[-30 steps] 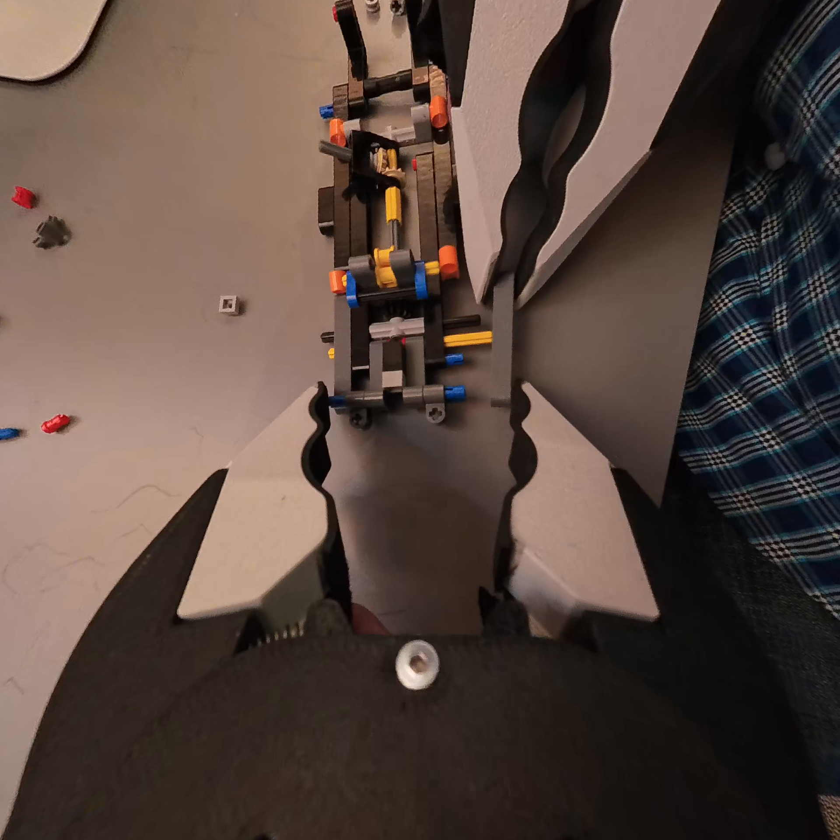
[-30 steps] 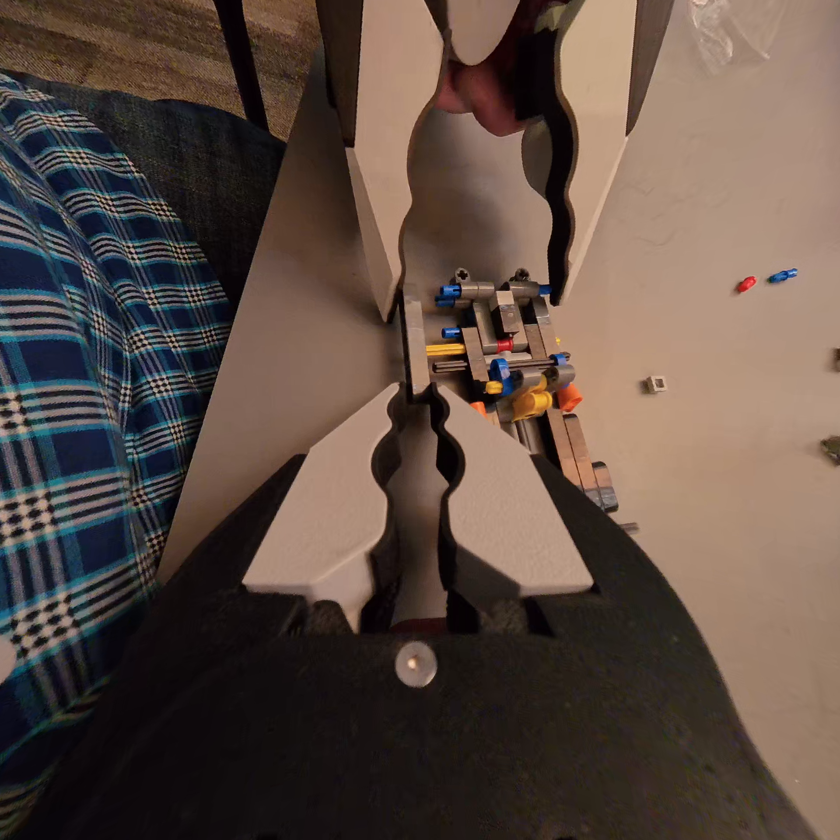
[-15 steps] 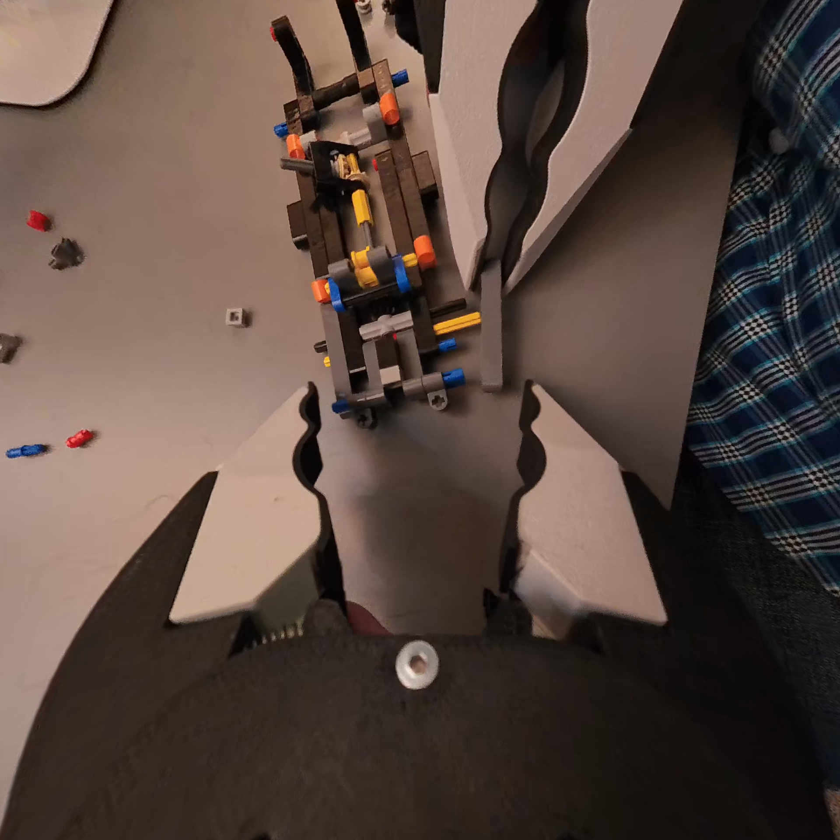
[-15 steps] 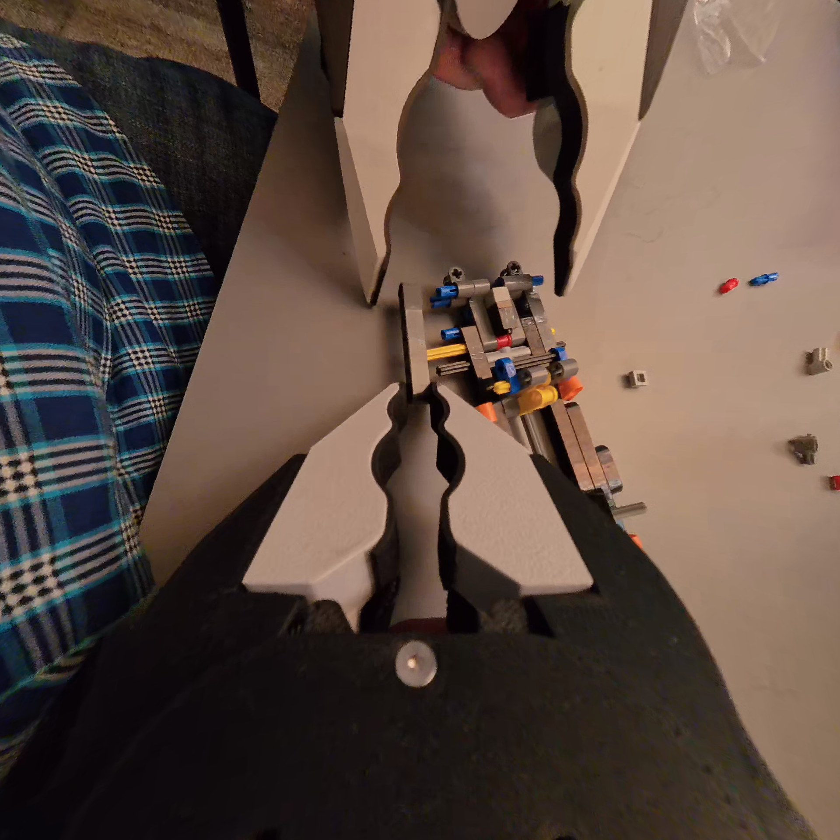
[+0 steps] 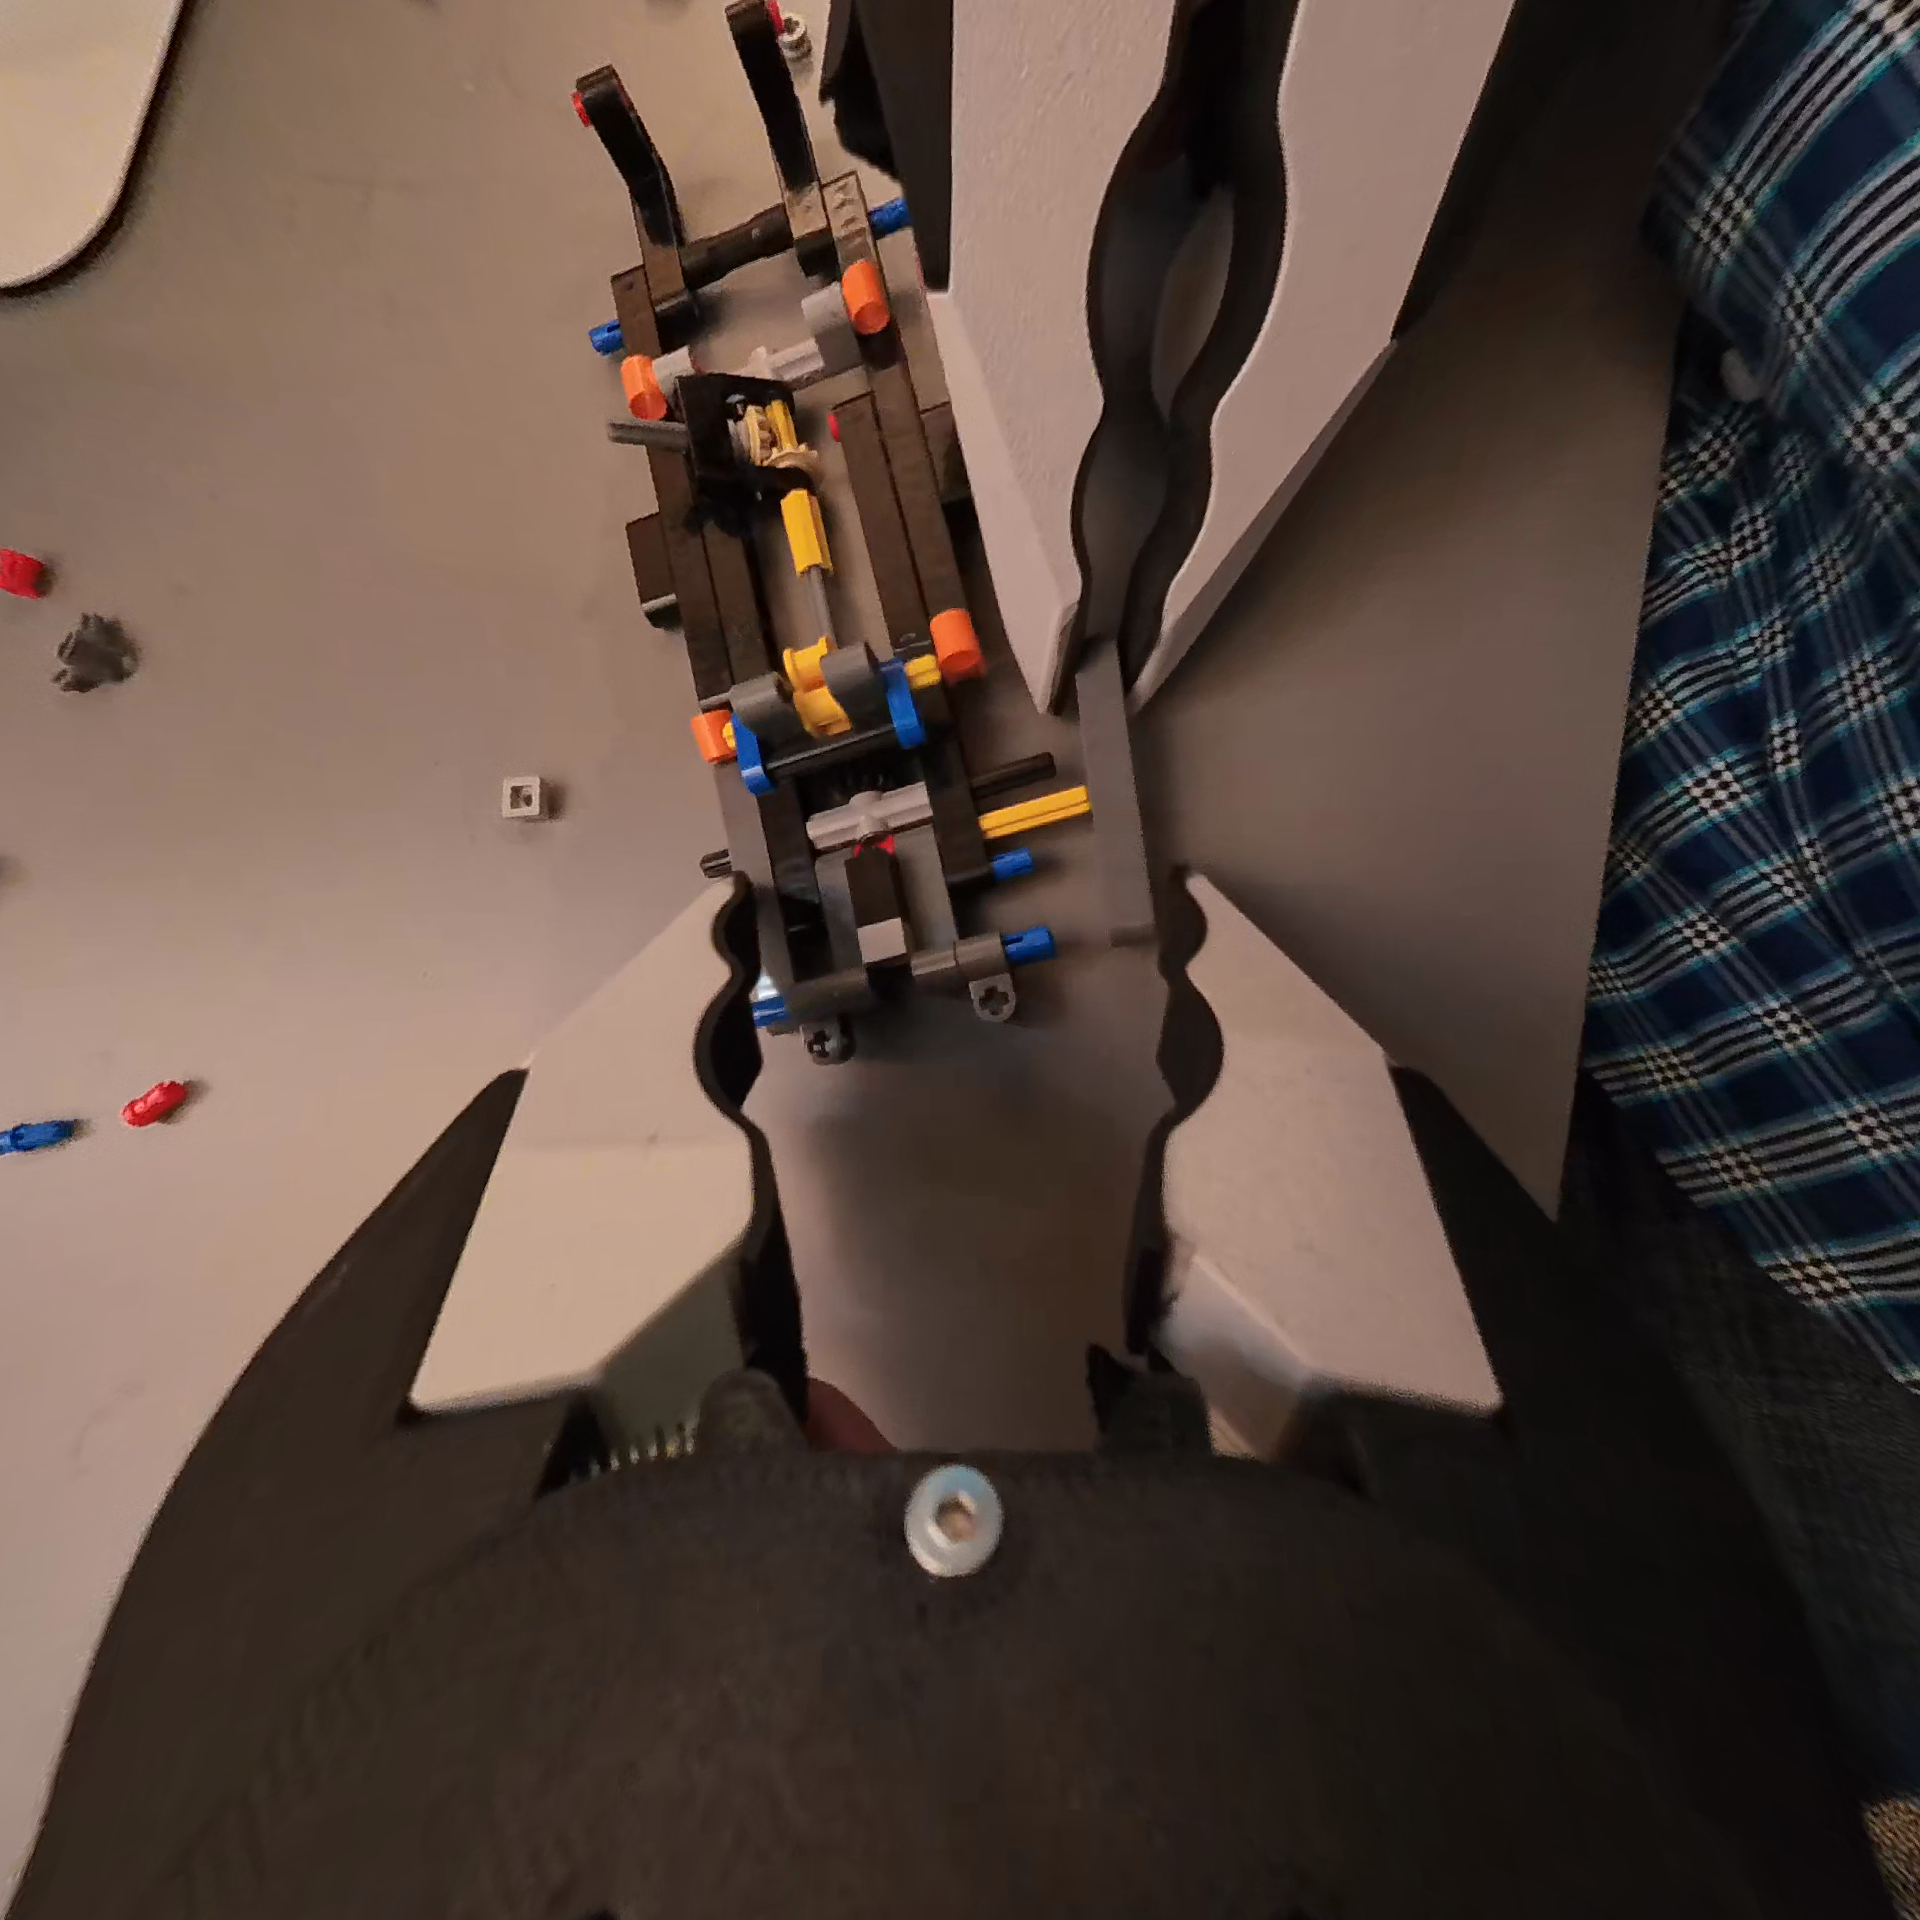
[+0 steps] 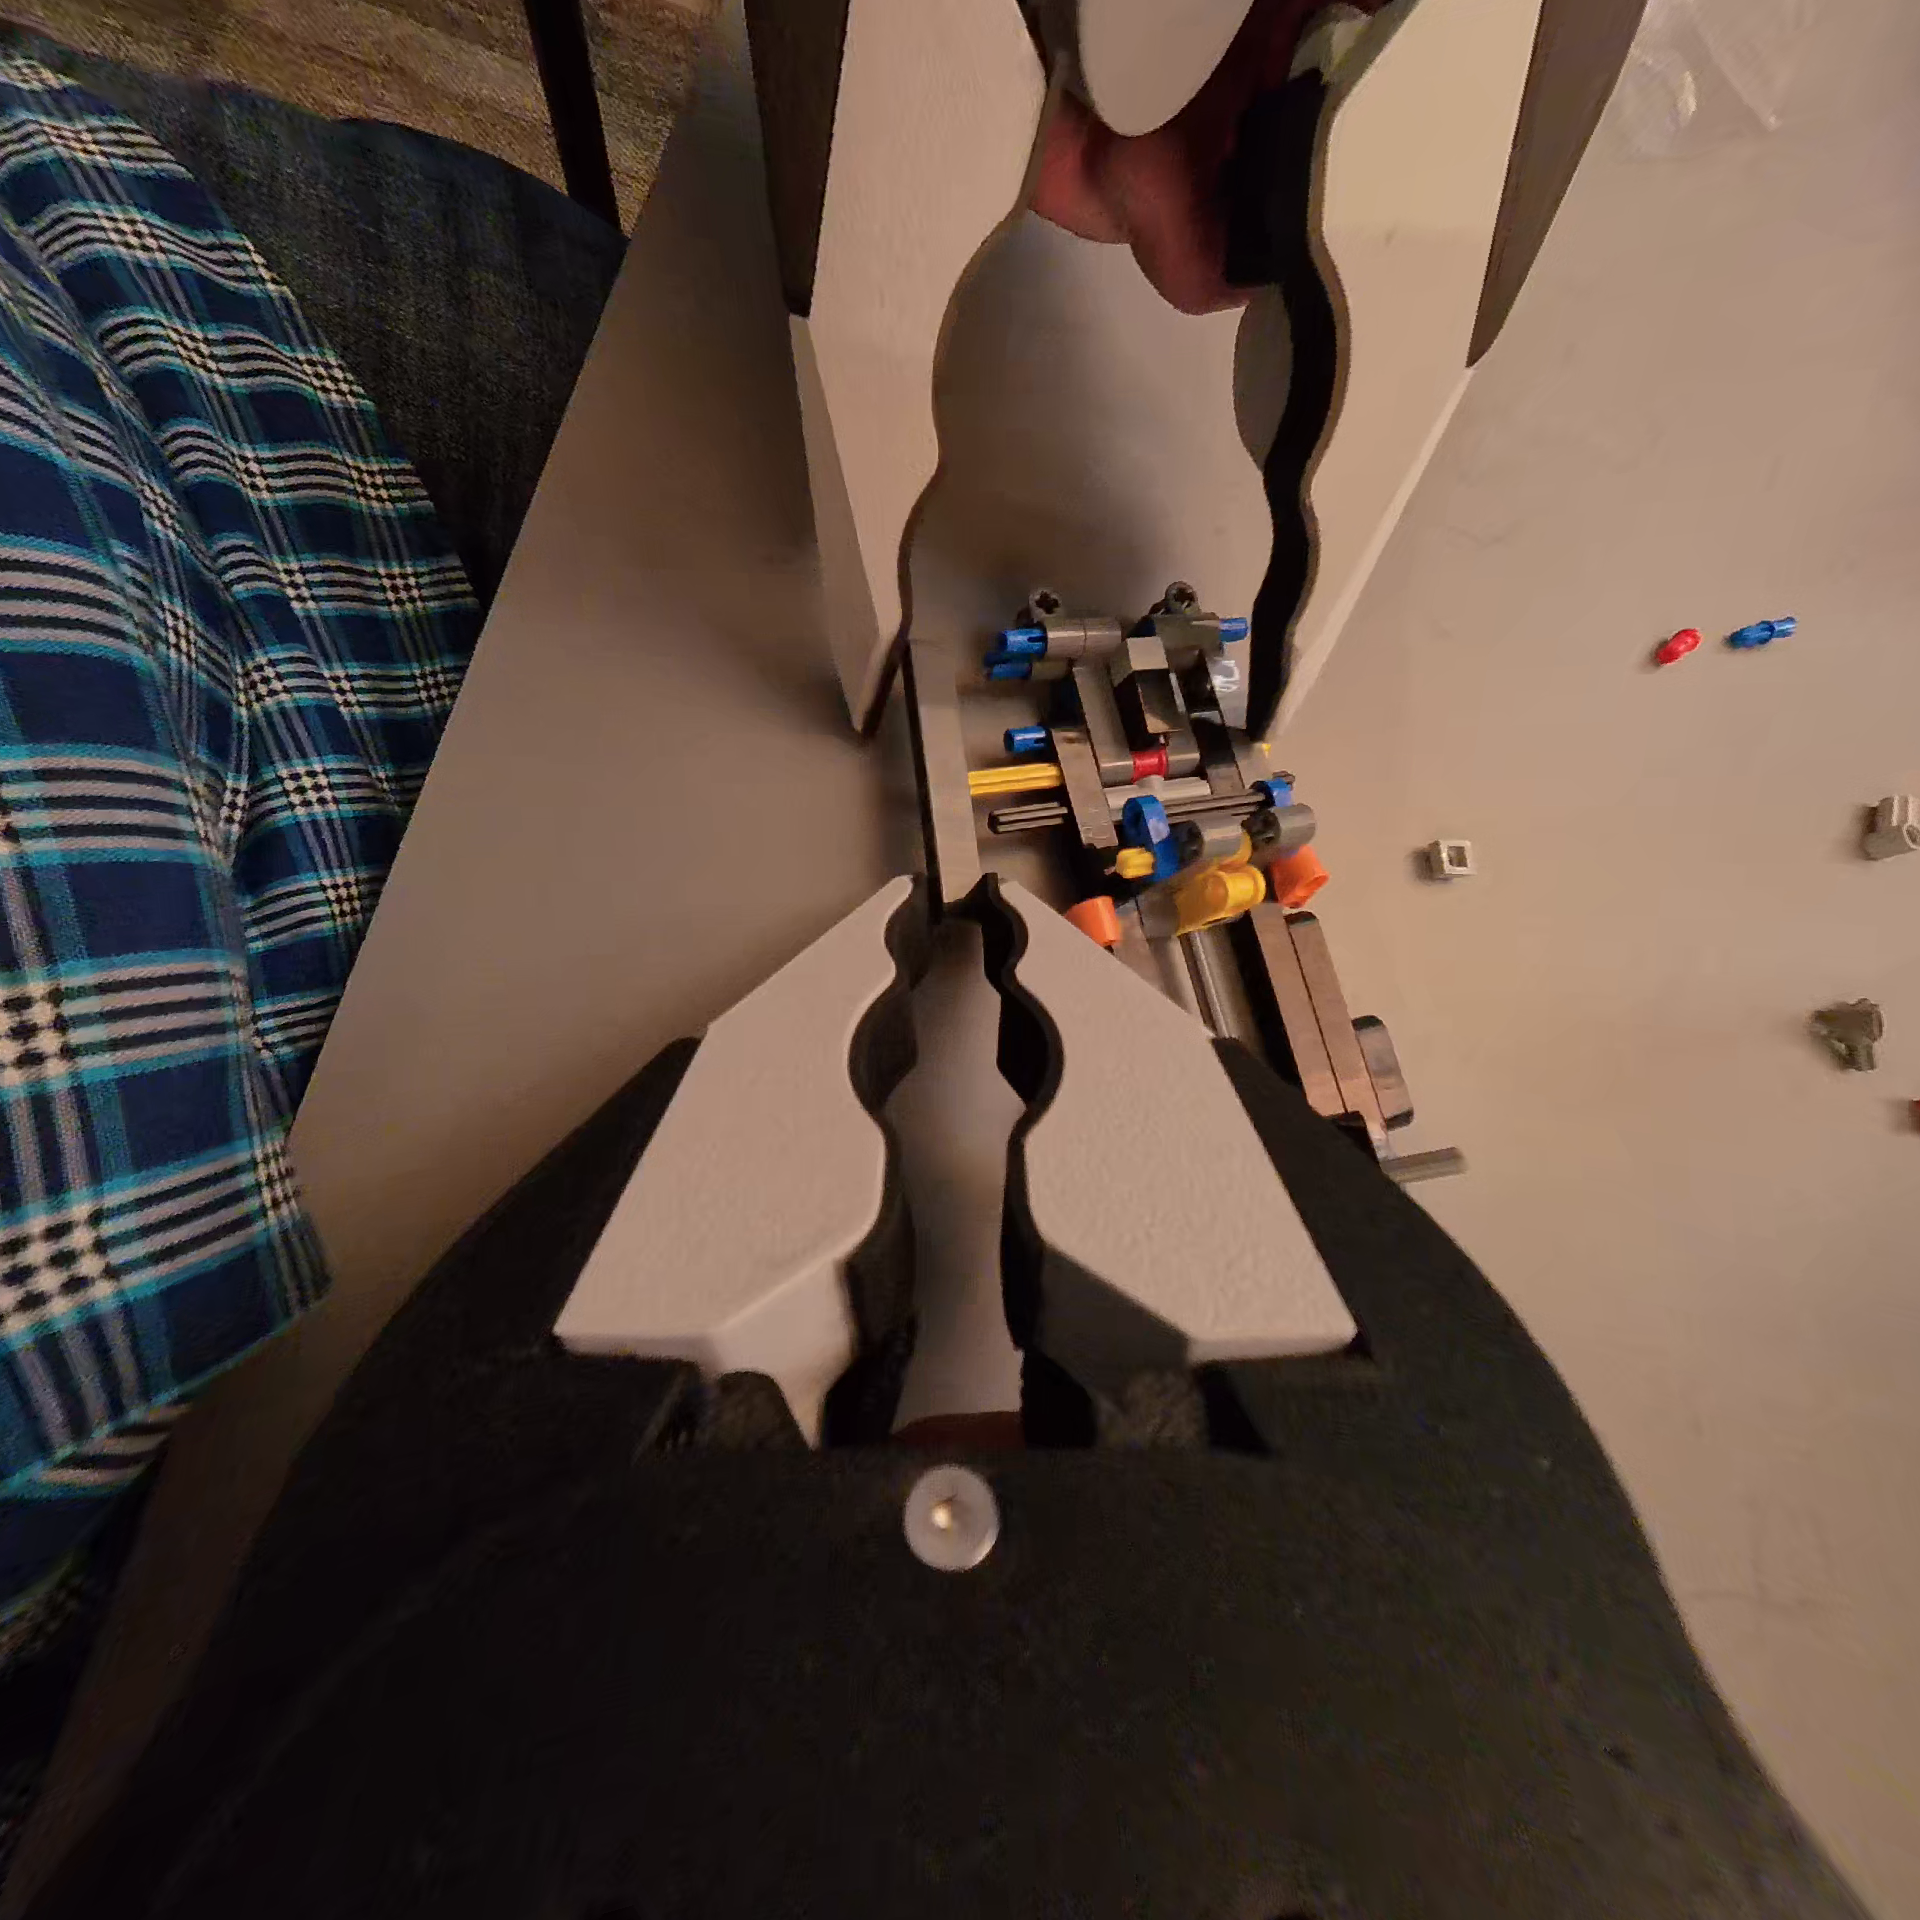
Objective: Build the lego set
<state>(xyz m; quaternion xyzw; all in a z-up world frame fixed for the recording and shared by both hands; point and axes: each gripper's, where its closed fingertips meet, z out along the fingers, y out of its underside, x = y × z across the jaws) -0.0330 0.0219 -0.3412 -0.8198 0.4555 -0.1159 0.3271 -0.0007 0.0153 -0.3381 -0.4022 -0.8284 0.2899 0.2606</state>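
Chassis [image 5: 831, 665]: long black-and-grey build with orange, yellow and blue pins, flat on the pale worktop [image 5: 312, 436], near its edge by a blue plaid sleeve [image 5: 1787, 727].
Beam [image 5: 1112, 800]: long grey piece, pinched at one end, lying alongside the chassis where a yellow axle [image 5: 1034, 812] and blue pins stick out toward it; contact with them impossible to tell.
Right gripper [image 6: 951, 899]: fingers pressed together on the near end of the beam [image 6: 940, 769], seen tip-on in the left wrist view at the top [image 5: 1107, 665].
Left gripper [image 5: 951, 935]: fingers spread wide, straddling the chassis's near end; left finger [image 5: 717, 966] touching or just beside the grey crossbar's corner, right finger [image 5: 1184, 935] at the beam's free end.
Same gripper from the right wrist view [image 6: 1070, 686]: spread on either side of the chassis's far end, a bare fingertip showing behind at its base.
Chassis rear: two black curved arms [image 5: 634, 156] rising at the end farthest from the left gripper.
Loose parts: red pin [image 5: 154, 1101] and blue pin [image 5: 36, 1135] side by side, small grey square brick [image 5: 523, 798], dark connector [image 5: 94, 655], all well apart from the chassis.
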